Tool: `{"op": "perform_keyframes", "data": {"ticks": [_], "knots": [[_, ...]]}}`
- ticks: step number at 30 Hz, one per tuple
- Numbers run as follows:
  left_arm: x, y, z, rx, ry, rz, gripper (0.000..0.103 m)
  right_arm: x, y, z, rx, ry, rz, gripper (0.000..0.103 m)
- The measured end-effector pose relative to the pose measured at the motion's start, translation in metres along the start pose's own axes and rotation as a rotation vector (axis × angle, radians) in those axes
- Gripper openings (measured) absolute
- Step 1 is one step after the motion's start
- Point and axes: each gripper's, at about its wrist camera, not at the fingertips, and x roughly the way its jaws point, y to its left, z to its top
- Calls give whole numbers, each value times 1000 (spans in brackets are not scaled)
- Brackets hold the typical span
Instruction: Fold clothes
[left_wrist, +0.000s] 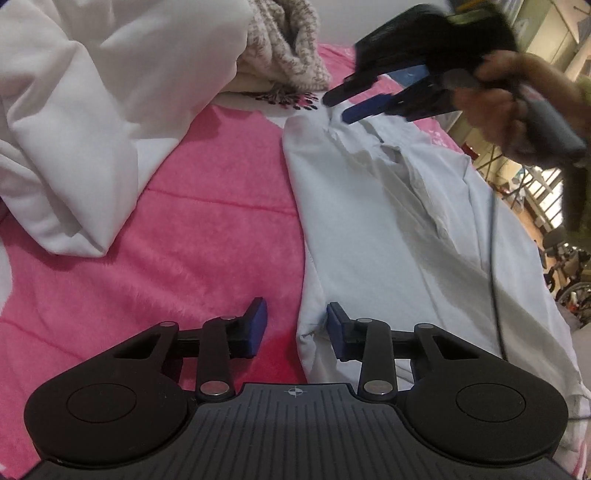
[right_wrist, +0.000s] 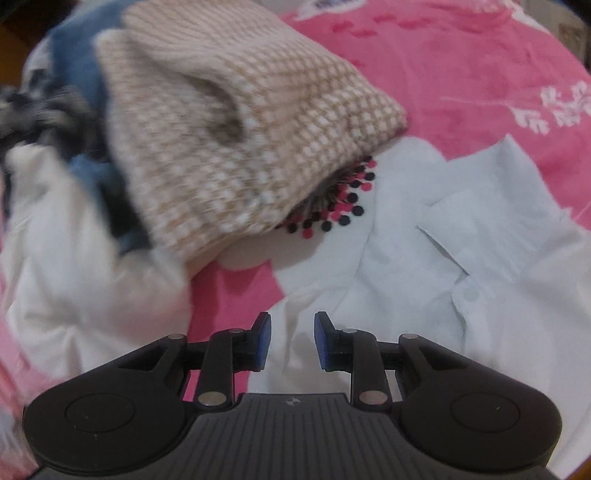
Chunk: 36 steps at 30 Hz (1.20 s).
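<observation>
Pink blanket (left_wrist: 207, 236) covers the whole work surface; fuzzy nap, white printed motifs toward its far side in the right wrist view (right_wrist: 561, 107)

White garment (left_wrist: 74, 122), bulky and crumpled, heaped on the blanket's left part in the left wrist view; thick rounded folds, one fold end reaching down toward the camera

Shirt (left_wrist: 406, 236), pale blue-white, lies spread flat on the blanket right of centre, collar end away from the left camera. Collar and button placket show in the right wrist view (right_wrist: 480, 236), one button visible just under the collar. Creased along the front

Knit sweater (right_wrist: 240, 140), beige and white weave, mounded beyond the shirt's collar end, resting partly on a white cloth with black and pink dots (right_wrist: 340, 206). Blue fabric (right_wrist: 81, 74) behind the sweater, blurred

Left gripper (left_wrist: 296, 325): jaws apart with a clear gap, nothing between them. Right pad sits over the shirt's near left edge, left pad over bare blanket. Cannot tell if the pads touch the cloth

Right gripper (right_wrist: 291, 341): jaws parted, a moderate gap, empty; poised over the shirt's shoulder area beside the collar. Seen from the left camera (left_wrist: 349, 103) it hangs above the collar end, held by a hand (left_wrist: 495, 107), motion-blurred

Thin black cable (left_wrist: 495, 258) trails from the hand across the shirt
</observation>
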Motion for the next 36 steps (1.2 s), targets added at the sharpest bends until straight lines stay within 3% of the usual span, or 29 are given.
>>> {"op": "perform_keyframes", "data": {"ticks": [4,7,15,16,20,24,29,36], "knots": [[0,1,-1,11,-4,-11,35,21,-4,13,62,38,-14,30],[2,2,-2,18,-5,-16,35,35,-3,20,80,81,-10,40],[0,3,-8,33,-29,-21,35,66,4,29,87,180,-104,40],[0,3,-9,35,-33,-21,35,67,6,29,79,183,-118,38],[-2,1,-11,48,-47,-18,35,70,10,27,25,198,-182,7],[-2,2,-13,52,-59,-17,35,62,7,20,4,167,-153,1],[-2,5,-14,40,-60,-24,34,40,16,7,-75,17,9,1],[-6,1,-16,60,-53,-11,33,62,-2,-19,-118,-75,61,1]]}}
